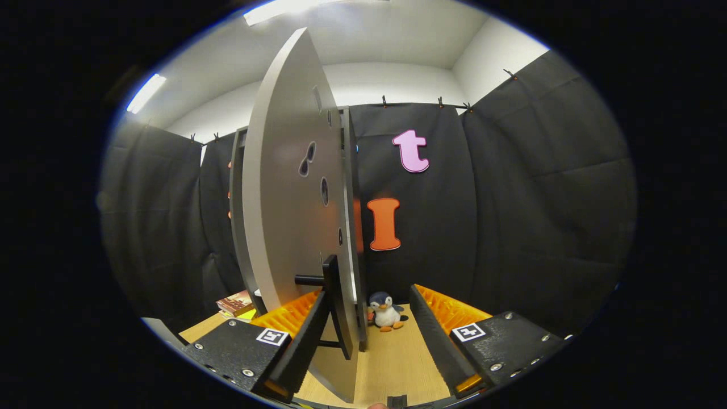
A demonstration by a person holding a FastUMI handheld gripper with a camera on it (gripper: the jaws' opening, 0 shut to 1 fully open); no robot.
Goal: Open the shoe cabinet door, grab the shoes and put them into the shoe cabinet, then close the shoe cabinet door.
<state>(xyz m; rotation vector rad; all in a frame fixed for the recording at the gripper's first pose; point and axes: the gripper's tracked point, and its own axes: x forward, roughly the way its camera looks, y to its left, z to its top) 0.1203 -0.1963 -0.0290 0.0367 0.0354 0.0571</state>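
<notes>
The shoe cabinet's grey door (284, 187) stands swung out toward me, seen nearly edge-on. Its black bar handle (335, 307) sticks out low on the door. The cabinet's grey frame (347, 170) shows just behind the door. My gripper (366, 341) is open, its fingers wide apart. The door's lower edge and the handle lie between the fingers, and the handle sits close against the left finger (301, 341). The right finger (431, 335) stands apart from the door, with nothing touching it.
A small penguin plush (386, 311) sits on the wooden surface (392, 363) beyond the fingers, against the black cloth wall. A stack of books (235, 304) lies to the left of the door, near the cabinet's base.
</notes>
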